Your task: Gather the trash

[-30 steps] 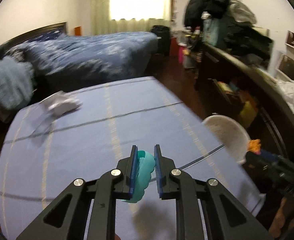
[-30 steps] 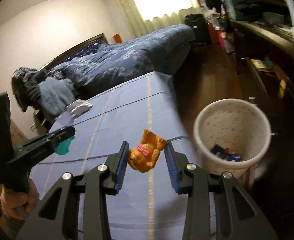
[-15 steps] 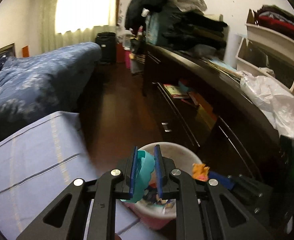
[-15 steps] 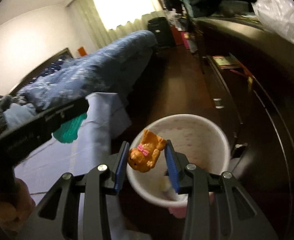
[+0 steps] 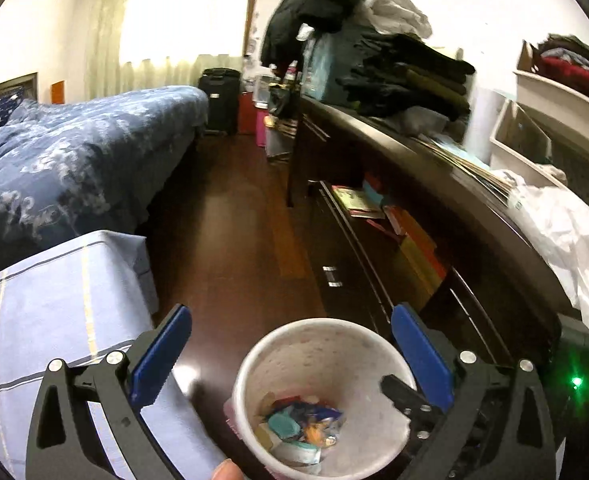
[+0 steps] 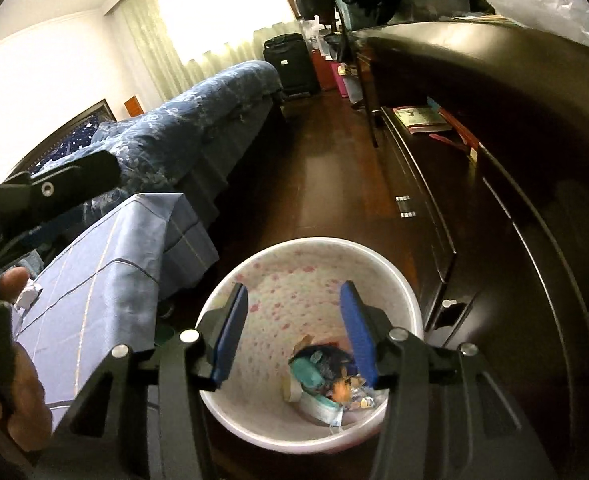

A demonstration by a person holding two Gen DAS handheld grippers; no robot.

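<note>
A white bin [image 5: 246,364] with pink dots stands on the dark floor, right below both grippers. My left gripper [image 5: 291,314] hangs over it, its jaws opening wide with nothing between them. The jaws of my right gripper [image 6: 294,292] are opening above the bin's [image 6: 314,242] mouth, also with nothing between them. A teal piece [image 6: 308,374] and an orange toy [image 6: 340,390] lie among wrappers at the bottom. The same teal piece [image 5: 282,426] shows in the left wrist view. A crumpled white paper [image 6: 28,296] lies on the blue-clothed table [image 6: 106,276].
A long dark dresser [image 5: 434,216] with open shelves runs along the right, close to the bin. A bed [image 5: 74,152] with a blue quilt stands at the left. A black suitcase [image 5: 218,100] is at the far end of the wooden floor [image 5: 238,240].
Both grippers swung from over the table to above the bin. The left let go of the teal piece and the right let go of the orange toy; both lie in the bin.
</note>
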